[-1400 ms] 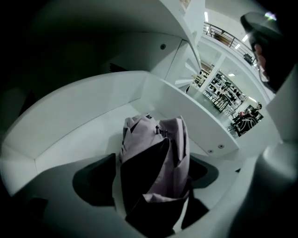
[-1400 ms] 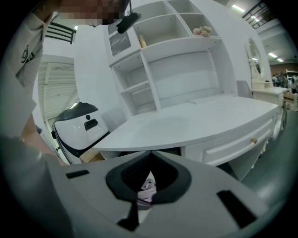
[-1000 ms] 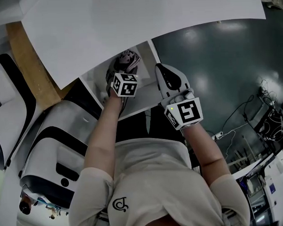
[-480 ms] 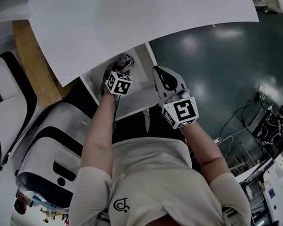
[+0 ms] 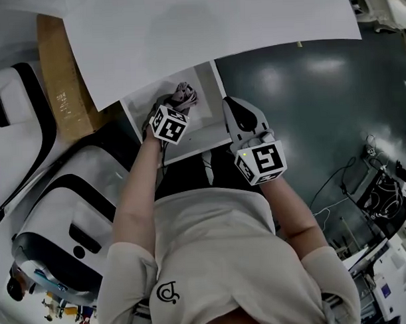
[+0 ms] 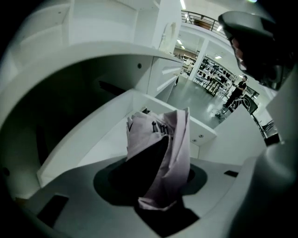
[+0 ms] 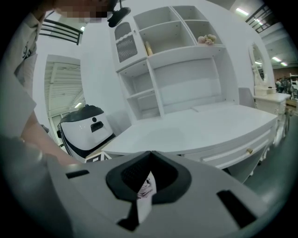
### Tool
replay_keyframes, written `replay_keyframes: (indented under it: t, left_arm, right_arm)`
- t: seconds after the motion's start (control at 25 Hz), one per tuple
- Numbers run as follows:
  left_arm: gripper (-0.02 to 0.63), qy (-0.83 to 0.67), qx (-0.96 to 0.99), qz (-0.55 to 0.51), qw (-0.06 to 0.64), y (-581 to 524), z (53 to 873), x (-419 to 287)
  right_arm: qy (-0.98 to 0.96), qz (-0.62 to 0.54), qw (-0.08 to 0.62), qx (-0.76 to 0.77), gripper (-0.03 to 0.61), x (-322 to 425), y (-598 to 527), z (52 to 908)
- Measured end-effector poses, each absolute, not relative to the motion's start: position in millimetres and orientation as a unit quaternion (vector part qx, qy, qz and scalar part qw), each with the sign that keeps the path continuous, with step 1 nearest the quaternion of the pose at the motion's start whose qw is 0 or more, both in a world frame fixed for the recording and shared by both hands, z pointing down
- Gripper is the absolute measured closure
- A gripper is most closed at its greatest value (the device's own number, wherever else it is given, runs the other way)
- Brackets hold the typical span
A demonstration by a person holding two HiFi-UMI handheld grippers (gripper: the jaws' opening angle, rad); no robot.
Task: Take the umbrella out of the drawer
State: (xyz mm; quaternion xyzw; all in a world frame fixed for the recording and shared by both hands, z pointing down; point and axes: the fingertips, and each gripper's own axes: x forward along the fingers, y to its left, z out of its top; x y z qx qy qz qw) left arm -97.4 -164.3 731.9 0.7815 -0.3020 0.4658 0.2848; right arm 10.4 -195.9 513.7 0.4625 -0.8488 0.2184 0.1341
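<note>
The folded pinkish umbrella (image 5: 185,95) stands up out of the open white drawer (image 5: 209,119) under the desk top. My left gripper (image 5: 170,104) points steeply down into the drawer and is shut on the umbrella's lower part. In the left gripper view the umbrella (image 6: 160,148) rises between the dark pads, above the drawer's floor (image 6: 104,139). My right gripper (image 5: 233,105) hovers beside the drawer's right end, jaws shut with nothing held. In the right gripper view a sliver of the umbrella (image 7: 148,185) shows behind the closed jaws.
A wide white desk top (image 5: 185,32) overhangs the drawer. A white and black machine (image 5: 65,216) stands at the left, with a wooden board (image 5: 61,90) behind it. Dark floor (image 5: 321,107) lies to the right, with cables (image 5: 370,179) at its edge. Shelves (image 7: 177,56) stand on the desk.
My left gripper has closed on the umbrella and lifted it a little from the drawer. The right gripper has also risen slightly beside the drawer.
</note>
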Motion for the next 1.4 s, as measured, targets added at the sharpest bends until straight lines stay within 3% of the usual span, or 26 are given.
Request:
replay_keyframes:
  t: [0.68,1.4]
  left_arm:
    - [0.388,-0.404,0.846,0.294,0.188,-183,538,-103]
    - [0.387,-0.565,0.814,0.101,0.088,-167,363,-210]
  right_arm:
    - [-0.900,0.142,0.133,0.389,0.572,-32,-182,447]
    - [-0.931,0.083,0.069,0.348,0.572,-86,-188,374]
